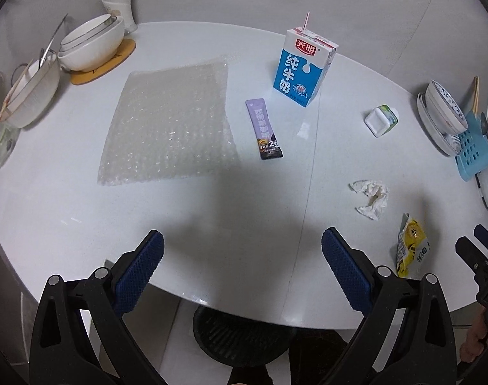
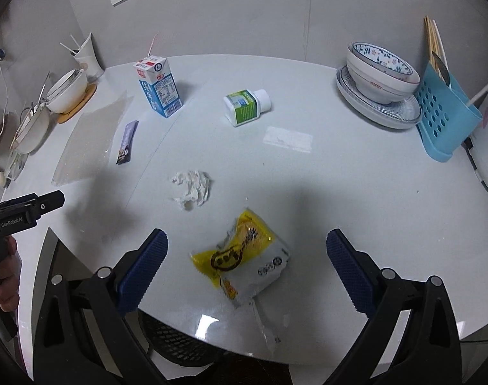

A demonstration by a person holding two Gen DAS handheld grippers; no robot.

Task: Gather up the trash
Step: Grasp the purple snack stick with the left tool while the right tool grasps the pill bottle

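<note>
Trash lies spread on the white round table (image 1: 212, 211): a sheet of bubble wrap (image 1: 170, 125), a purple sachet (image 1: 264, 128), a blue milk carton (image 1: 303, 67) with a straw, a small white bottle (image 1: 381, 119) on its side, a crumpled tissue (image 1: 370, 199) and a yellow snack wrapper (image 2: 244, 256). My left gripper (image 1: 242, 250) is open above the table's near edge, nothing between its fingers. My right gripper (image 2: 247, 250) is open, and the yellow wrapper lies between its blue pads (image 2: 141, 269). A black mesh bin (image 1: 240, 337) stands below the table edge.
Stacked white bowls (image 1: 90, 43) on a wooden coaster and a cup with straws stand at the back left. A patterned bowl on plates (image 2: 379, 83) and a blue utensil holder (image 2: 443, 118) sit at the right. A hand (image 2: 1, 276) holds the left gripper.
</note>
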